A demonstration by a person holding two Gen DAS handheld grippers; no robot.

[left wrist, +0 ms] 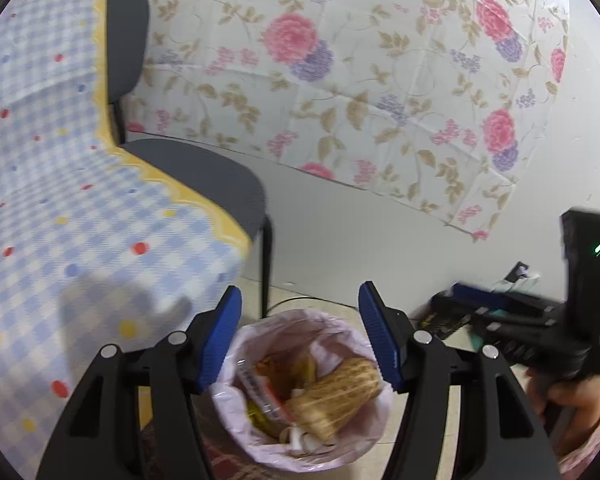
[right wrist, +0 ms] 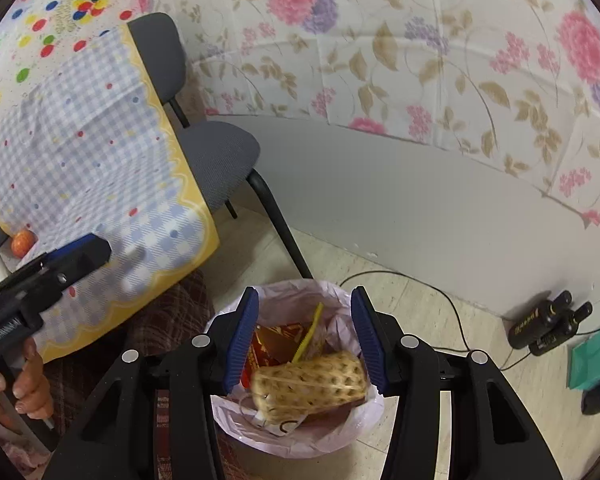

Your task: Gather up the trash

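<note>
- Left gripper, black frame with blue ribbed pads: jaws apart, nothing between the pads; poised above the bin mouth.
- Right gripper, same make: jaws apart, nothing clamped; also above the bin mouth. It shows at the right edge of the left wrist view, held by a hand.
- Round waste bin with pale pink plastic liner: stands on the floor directly below both grippers.
- Tan perforated foam fruit sleeve: lies on top of the trash inside the bin, blurred.
- Red-and-orange printed wrapper: in the bin, beneath and behind the sleeve.
- Yellow strip: stands slanted among the trash.
- Blue-and-white checked tablecloth with yellow scalloped border: hangs left of the bin.
- Grey padded chair with black legs: behind the cloth.
- Two dark bottles: on the floor by the wall, right of the bin.
</note>
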